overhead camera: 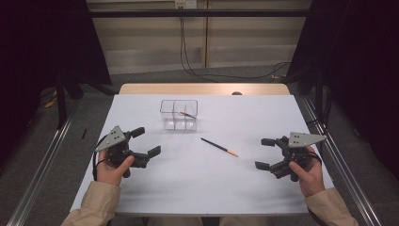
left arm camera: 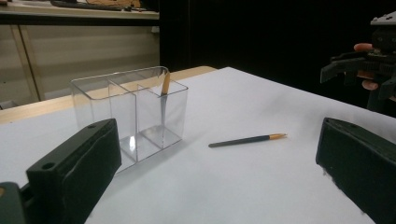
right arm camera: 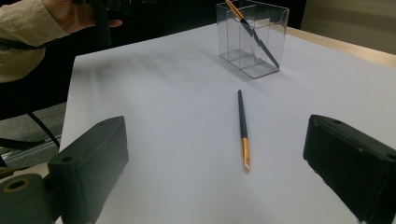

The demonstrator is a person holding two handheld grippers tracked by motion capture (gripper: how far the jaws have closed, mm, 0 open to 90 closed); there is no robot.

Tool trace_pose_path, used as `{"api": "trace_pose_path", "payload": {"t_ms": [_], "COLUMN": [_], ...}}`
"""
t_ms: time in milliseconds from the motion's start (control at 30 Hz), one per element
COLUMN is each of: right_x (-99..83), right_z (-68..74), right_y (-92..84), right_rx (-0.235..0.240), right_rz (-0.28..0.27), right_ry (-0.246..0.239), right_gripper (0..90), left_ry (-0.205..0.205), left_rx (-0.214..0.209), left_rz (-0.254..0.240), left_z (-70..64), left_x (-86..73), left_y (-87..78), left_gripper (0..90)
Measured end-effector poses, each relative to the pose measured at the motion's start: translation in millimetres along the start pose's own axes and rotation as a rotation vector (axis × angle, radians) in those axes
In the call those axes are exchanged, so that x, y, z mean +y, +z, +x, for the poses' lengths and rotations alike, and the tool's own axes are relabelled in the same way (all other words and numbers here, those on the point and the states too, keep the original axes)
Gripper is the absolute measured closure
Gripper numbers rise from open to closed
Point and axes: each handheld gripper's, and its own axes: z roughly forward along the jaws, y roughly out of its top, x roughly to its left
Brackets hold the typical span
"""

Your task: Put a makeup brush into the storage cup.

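The left gripper [overhead camera: 143,143] has its two black jaws spread wide with nothing between them, and it hovers above the white table [overhead camera: 188,188] near its left edge. The right gripper [overhead camera: 266,153] is likewise wide open and empty, held near the table's right edge; in the left gripper view it shows at the far right [left arm camera: 362,70]. Between the two, roughly at the middle of the table, lies a dark pen [overhead camera: 219,147] with an orange-gold tip, flat on the surface and touching neither gripper; in the high view it slants from upper left to lower right, the tip towards the right gripper. In the right gripper view the pen [right arm camera: 243,128] lies straight ahead between that gripper's jaws but beyond them, tip nearest the camera. Farther back stands a clear plastic organiser [overhead camera: 179,114], upright, split by inner walls into compartments. One of its right-hand compartments holds a second pen [right arm camera: 252,33], leaning at a tilt with its orange-gold end poking above the rim; the other compartments look empty. The organiser stands well apart from the loose pen and well inside the table's far edge, where a strip of wood [overhead camera: 202,89] shows. Bare white surface surrounds the loose pen on all sides and runs to the near edge.
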Motion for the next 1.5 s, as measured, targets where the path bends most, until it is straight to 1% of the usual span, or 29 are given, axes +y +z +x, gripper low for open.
{"api": "trace_pose_path", "payload": {"t_ms": [67,133,200,367,633,967,1300,1500], "right_x": [0.1,0.2,0.2,0.0,0.0,0.1,-0.4,-0.6], "right_z": [0.0,0.3,0.4,-0.1,-0.2,-0.2,-0.8,-0.6], "right_y": [0.2,0.7,0.8,0.3,-0.1,-0.2,-0.4,-0.5], "right_rx": [0.001,0.001,0.001,0.001,-0.001,0.001,-0.001,-0.001], "right_rz": [0.002,0.002,0.003,0.002,0.002,0.001,0.003,0.005], "right_ry": [0.0,-0.002,-0.003,-0.002,-0.002,-0.003,-0.005,-0.008], "right_gripper": [6.0,6.0,6.0,6.0,6.0,6.0,6.0,6.0], "left_ry": [0.001,-0.005,0.003,-0.008,0.005,0.006,0.011,0.01], "left_rx": [0.008,0.003,0.009,0.012,0.015,0.022,0.018,0.025], "left_rz": [-0.005,-0.014,-0.01,-0.025,-0.013,-0.01,-0.006,-0.01], "left_z": [0.3,1.1,1.5,2.1,0.6,-1.3,-3.4,-3.6], "left_x": [-1.0,-2.0,-2.3,-3.1,-5.2,-8.3,-10.0,-11.1], "left_y": [-3.1,-6.4,-9.3,-14.8,-19.2,-25.2,-29.8,-34.2], "left_gripper": [0.0,0.0,0.0,0.0,0.0,0.0,0.0,0.0]}}
